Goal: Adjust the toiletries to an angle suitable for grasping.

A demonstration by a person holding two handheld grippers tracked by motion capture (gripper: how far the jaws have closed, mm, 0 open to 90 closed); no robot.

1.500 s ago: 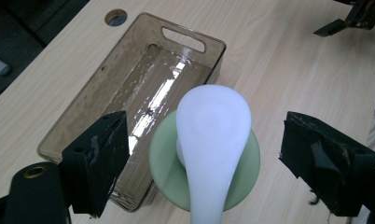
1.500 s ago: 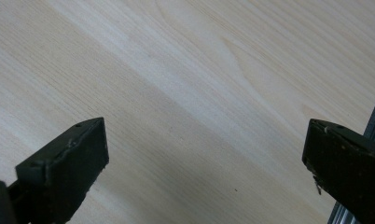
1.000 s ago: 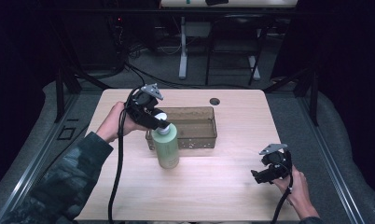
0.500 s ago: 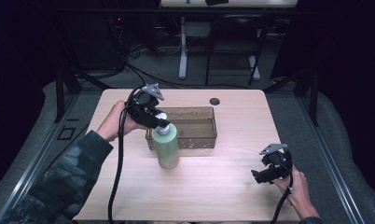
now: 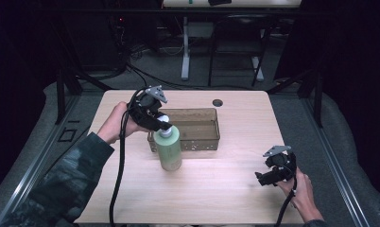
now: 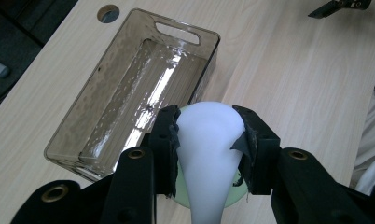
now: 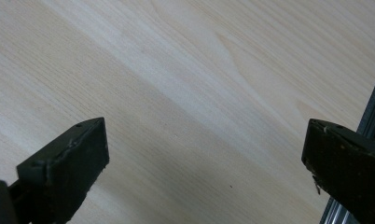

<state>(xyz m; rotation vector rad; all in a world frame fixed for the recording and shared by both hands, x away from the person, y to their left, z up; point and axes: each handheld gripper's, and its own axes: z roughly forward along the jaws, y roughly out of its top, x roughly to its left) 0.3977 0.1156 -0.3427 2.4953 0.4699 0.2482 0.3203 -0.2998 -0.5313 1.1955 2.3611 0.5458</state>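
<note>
Grip step looks done: left gripper (image 6: 209, 140) has just been closing and now clamps the white cap of the green bottle (image 5: 170, 150), upright against the tray's (image 5: 211, 140) near wall. Next move likely calls for lifting toward twelve o'clock, clearing that rim. Right gripper (image 5: 269, 178), wide open and empty, idles at four o'clock; table (image 5: 216, 189) there is bare.

A pale green bottle (image 5: 171, 151) with a white cap (image 6: 209, 140), a smoky brown translucent bin (image 5: 200, 124), black fingers (image 6: 164, 140), pale wood-grain worktop (image 5: 216, 189).
</note>
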